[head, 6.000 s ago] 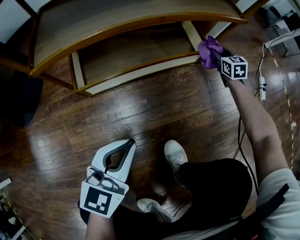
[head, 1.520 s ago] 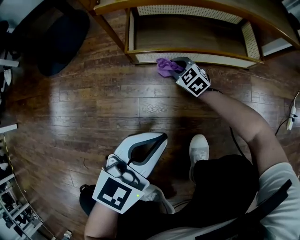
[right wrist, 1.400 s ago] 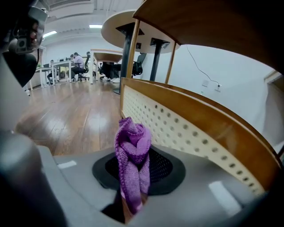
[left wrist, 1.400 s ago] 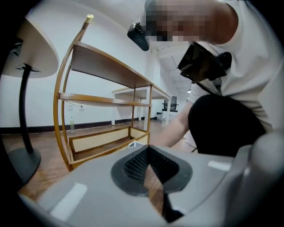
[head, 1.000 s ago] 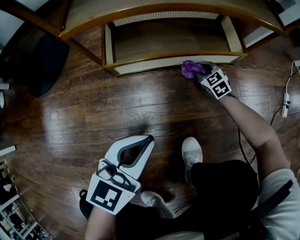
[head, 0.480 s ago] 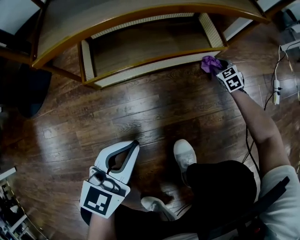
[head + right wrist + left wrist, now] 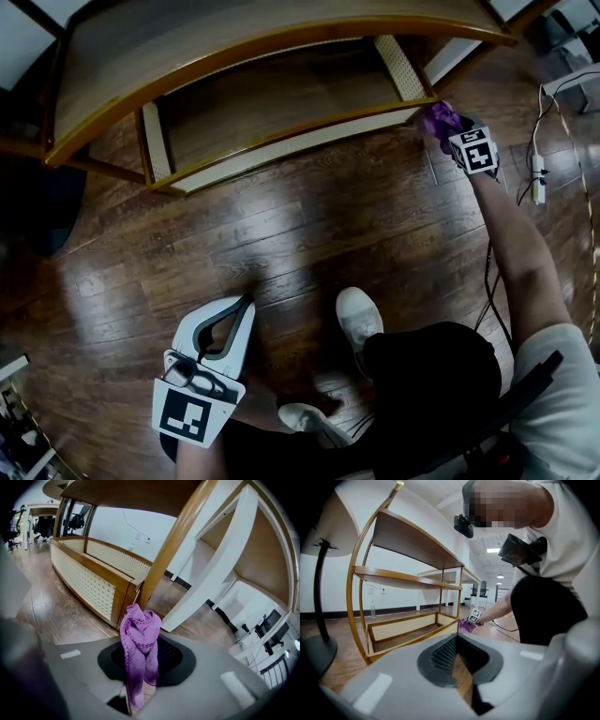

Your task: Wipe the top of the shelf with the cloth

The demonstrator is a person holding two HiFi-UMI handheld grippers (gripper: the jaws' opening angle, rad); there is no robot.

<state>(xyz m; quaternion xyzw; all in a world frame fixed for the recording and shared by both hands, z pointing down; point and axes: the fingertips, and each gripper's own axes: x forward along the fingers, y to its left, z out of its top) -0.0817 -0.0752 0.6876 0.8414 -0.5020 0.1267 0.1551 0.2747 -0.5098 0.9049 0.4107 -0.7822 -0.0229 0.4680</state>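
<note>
A curved wooden shelf [image 7: 234, 37] fills the top of the head view, with a low cane-sided tray [image 7: 281, 108] at its foot. My right gripper [image 7: 461, 136] is shut on a bunched purple cloth [image 7: 440, 119], held low at the right front corner of that tray. In the right gripper view the cloth [image 7: 139, 637] stands up between the jaws of the right gripper [image 7: 143, 663], close to the tray's corner post [image 7: 129, 592]. My left gripper [image 7: 246, 305] hangs shut and empty over the floor near my knee, far from the shelf [image 7: 408, 541].
A power strip with cables [image 7: 536, 178] lies on the wooden floor to the right. A dark lamp base [image 7: 37, 202] sits at the left, and its stand [image 7: 318, 588] is near the shelf's end. A white desk leg [image 7: 211, 573] rises behind the shelf. My shoes [image 7: 359, 319] are below.
The right gripper with the cloth slid along the tray's front rim toward the left, then back to its right corner. The left gripper stayed low and shut.
</note>
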